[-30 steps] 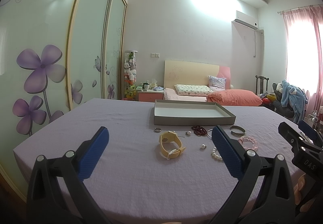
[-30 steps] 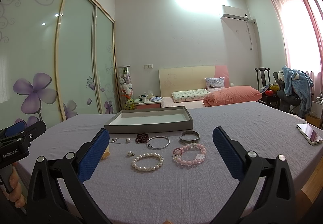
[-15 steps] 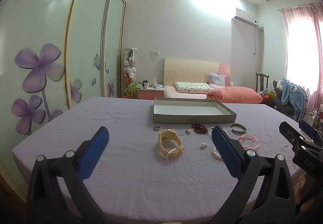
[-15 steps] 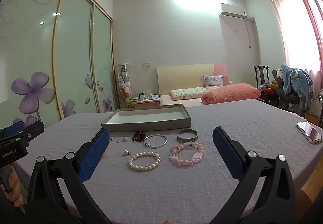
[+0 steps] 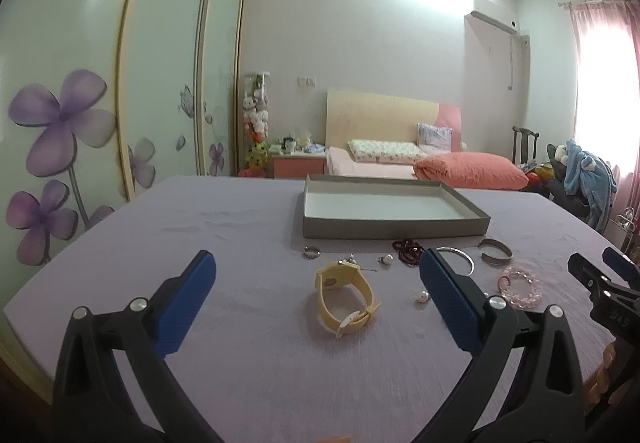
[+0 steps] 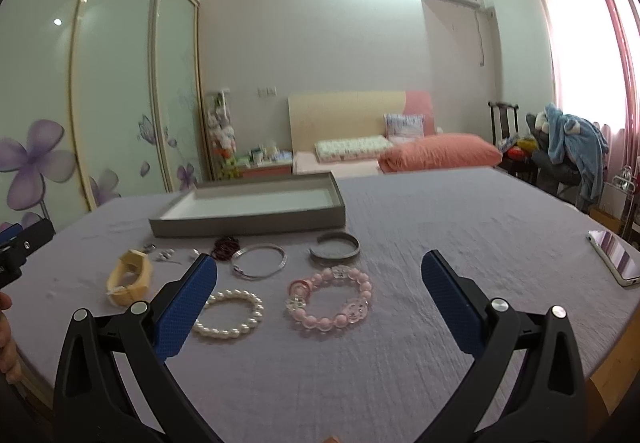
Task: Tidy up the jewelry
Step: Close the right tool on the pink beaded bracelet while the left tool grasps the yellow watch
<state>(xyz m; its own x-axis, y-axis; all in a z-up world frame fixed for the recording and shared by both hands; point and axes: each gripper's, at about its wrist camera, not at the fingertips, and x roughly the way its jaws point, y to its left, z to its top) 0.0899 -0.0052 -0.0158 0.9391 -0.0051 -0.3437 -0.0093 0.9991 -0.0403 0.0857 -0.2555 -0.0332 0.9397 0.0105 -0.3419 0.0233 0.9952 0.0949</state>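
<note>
Both hand-held grippers hover above the lilac-covered worktop [image 6: 440, 227] with fingers spread wide apart, holding nothing. The left hand-held gripper [image 5: 316, 297] faces a yellow watch [image 5: 346, 299] lying just in front of it. The right hand-held gripper [image 6: 320, 297] faces a pink bead bracelet [image 6: 330, 297], with a pearl bracelet [image 6: 230, 313] beside it. Farther back lie a silver bangle [image 6: 259, 261], a grey cuff [image 6: 335, 247] and dark red beads [image 6: 225, 246], all just in front of the empty grey tray [image 6: 248, 223]. A phone [image 6: 614, 257] rests well apart at the right edge.
</note>
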